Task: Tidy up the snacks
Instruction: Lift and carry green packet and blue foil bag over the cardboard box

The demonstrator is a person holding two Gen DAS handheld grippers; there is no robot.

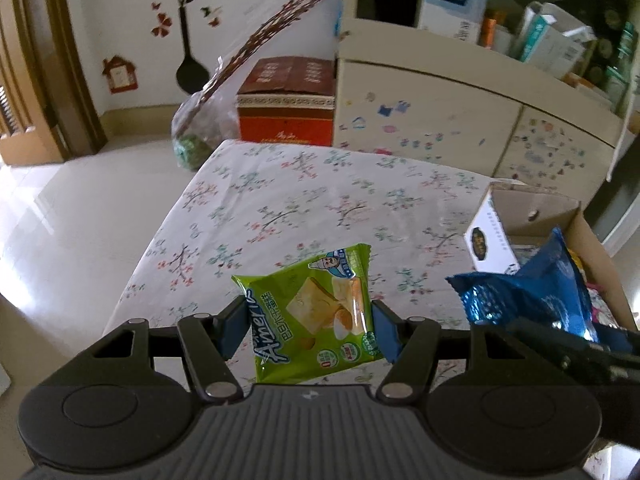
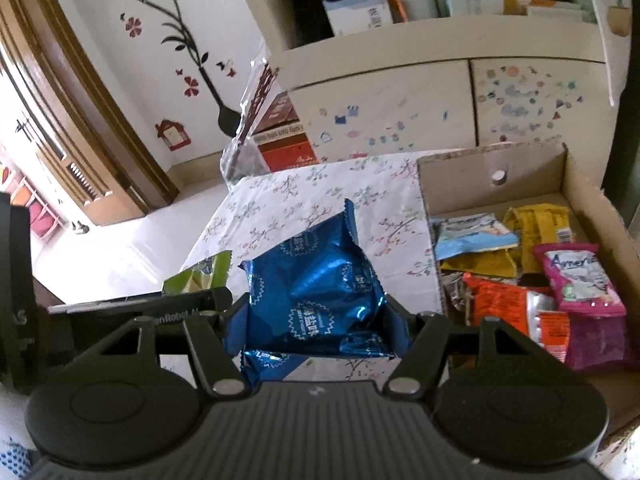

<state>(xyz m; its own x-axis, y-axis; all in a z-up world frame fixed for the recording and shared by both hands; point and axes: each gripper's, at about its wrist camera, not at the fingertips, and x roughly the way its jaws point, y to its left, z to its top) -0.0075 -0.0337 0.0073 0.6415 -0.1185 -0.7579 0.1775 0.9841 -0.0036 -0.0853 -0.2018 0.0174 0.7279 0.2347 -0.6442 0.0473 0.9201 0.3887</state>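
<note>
Open brown cardboard box (image 2: 580,184), already holding several snack packets, sits on the floral-cloth table (image 1: 280,208) to the right of both grippers, nearest the right one. Right gripper (image 2: 316,316) is clamped on a crinkled blue foil packet (image 2: 312,280), held above the cloth just left of the box wall. Left gripper (image 1: 306,326) pinches a green plastic snack packet (image 1: 316,312) across its width, farther left.

Home room, wall decals (image 1: 182,28), stickered cabinet (image 1: 460,120)
</note>
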